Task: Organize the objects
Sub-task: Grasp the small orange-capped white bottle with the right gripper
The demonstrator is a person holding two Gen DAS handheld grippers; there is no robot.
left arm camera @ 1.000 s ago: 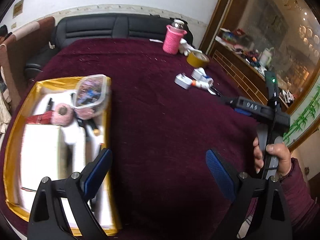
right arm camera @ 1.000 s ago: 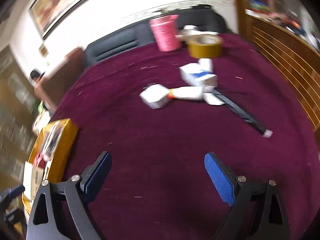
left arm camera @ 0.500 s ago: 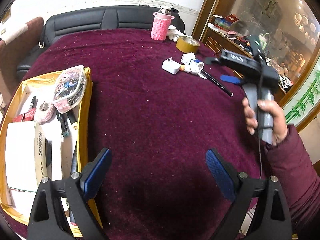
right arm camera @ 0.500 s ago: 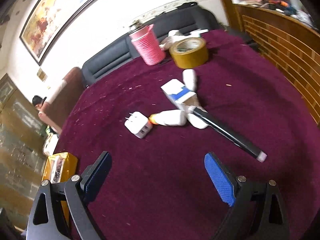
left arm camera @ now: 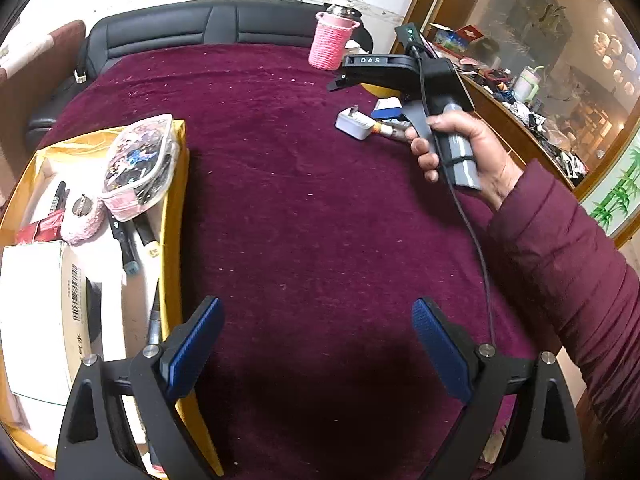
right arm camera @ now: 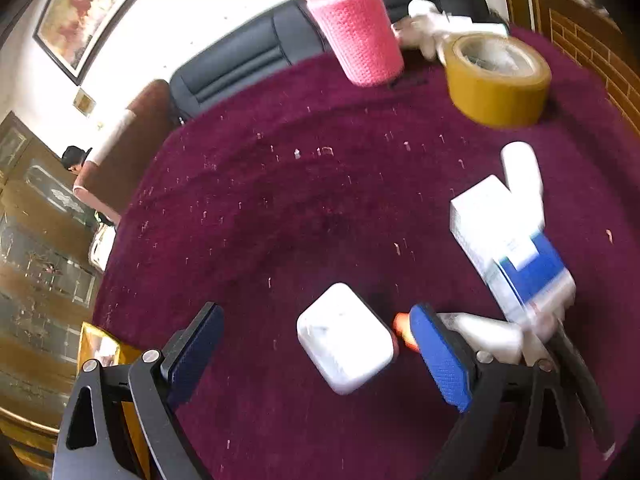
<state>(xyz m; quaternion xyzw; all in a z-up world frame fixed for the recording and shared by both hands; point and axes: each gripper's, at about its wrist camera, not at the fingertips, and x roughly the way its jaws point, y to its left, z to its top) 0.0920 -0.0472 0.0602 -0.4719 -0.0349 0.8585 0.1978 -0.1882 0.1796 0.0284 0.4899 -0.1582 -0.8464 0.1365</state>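
Observation:
A white plug adapter [right arm camera: 345,338] lies on the maroon cloth between the fingers of my right gripper [right arm camera: 316,352], which is open around it without touching. Beside it lie a white tube with an orange tip [right arm camera: 476,334], a white and blue box [right arm camera: 516,256], a small white bottle [right arm camera: 520,168] and a black pen [right arm camera: 580,376]. In the left wrist view the adapter [left arm camera: 354,123] shows under the hand-held right gripper body [left arm camera: 400,68]. My left gripper [left arm camera: 316,344] is open over bare cloth beside the yellow box [left arm camera: 176,216] of stored items.
A pink knitted cup [right arm camera: 356,24] and a roll of yellow tape [right arm camera: 496,80] stand at the far edge, before a black sofa [left arm camera: 208,24]. The yellow box holds a clear patterned pouch [left arm camera: 138,164], a pink puff [left arm camera: 82,218], pens and white cartons. A wooden cabinet [left arm camera: 532,128] runs along the right.
The right gripper has moved forward and down onto the cluster, so the white adapter now sits between its open fingers. The left gripper stays open and has shifted only slightly.

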